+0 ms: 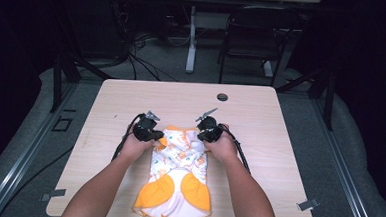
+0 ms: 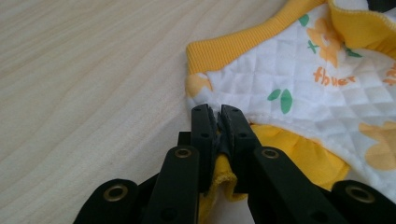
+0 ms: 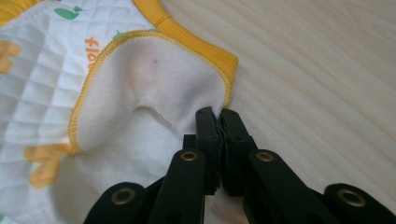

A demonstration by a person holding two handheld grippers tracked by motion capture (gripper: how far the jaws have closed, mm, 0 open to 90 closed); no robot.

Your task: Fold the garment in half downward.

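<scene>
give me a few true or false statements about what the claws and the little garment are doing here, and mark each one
1. The left claw is shut on the white quilted garment with yellow trim and orange print. True.
2. The right claw hangs open above the light wooden table. False: it is shut on the garment's edge, by the yellow ribbed band.
3. The garment lies on the table between the two hands. True.
4. The garment is plain blue. False: it is white with yellow and orange.
5. A small dark round disc sits on the table beyond the claws. True.
6. The garment hangs over the table's far edge. False: it lies toward the near edge.
</scene>
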